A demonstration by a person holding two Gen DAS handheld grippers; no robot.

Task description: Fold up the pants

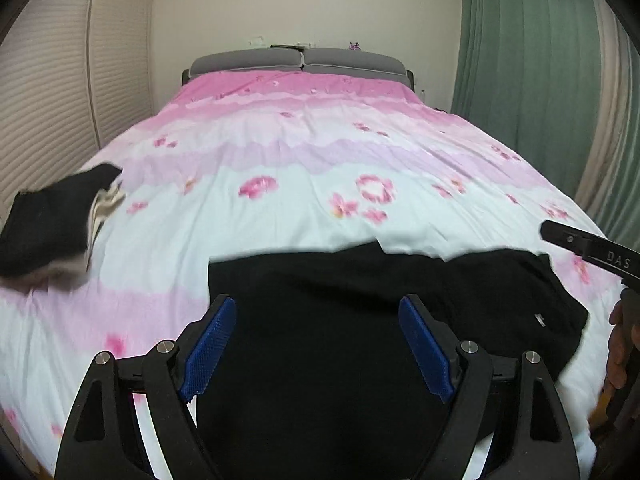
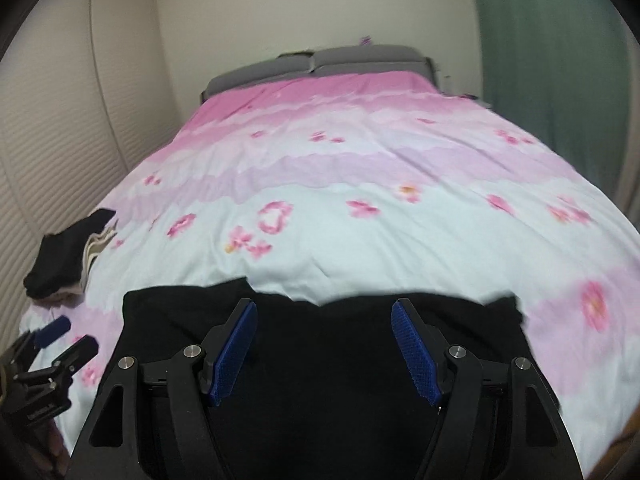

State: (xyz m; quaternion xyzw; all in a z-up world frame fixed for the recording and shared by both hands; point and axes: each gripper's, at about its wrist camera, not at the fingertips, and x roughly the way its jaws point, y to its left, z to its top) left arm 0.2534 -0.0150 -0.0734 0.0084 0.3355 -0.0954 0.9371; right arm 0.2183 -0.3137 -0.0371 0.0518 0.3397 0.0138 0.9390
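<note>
Black pants (image 1: 360, 320) lie spread on the near end of the bed, also in the right wrist view (image 2: 320, 360). My left gripper (image 1: 316, 304) is open and empty, its blue pads above the pants. My right gripper (image 2: 324, 308) is open and empty over the pants' far edge. The left gripper also shows at the lower left of the right wrist view (image 2: 66, 336). Part of the right gripper's body shows at the right edge of the left wrist view.
The bed has a pink and pale blue floral cover (image 1: 320, 168). A pile of folded dark and striped clothes (image 1: 52, 224) lies at the bed's left edge (image 2: 68, 256). A grey headboard (image 1: 300, 60), a louvred wardrobe at left and a green curtain (image 1: 528, 80) surround it.
</note>
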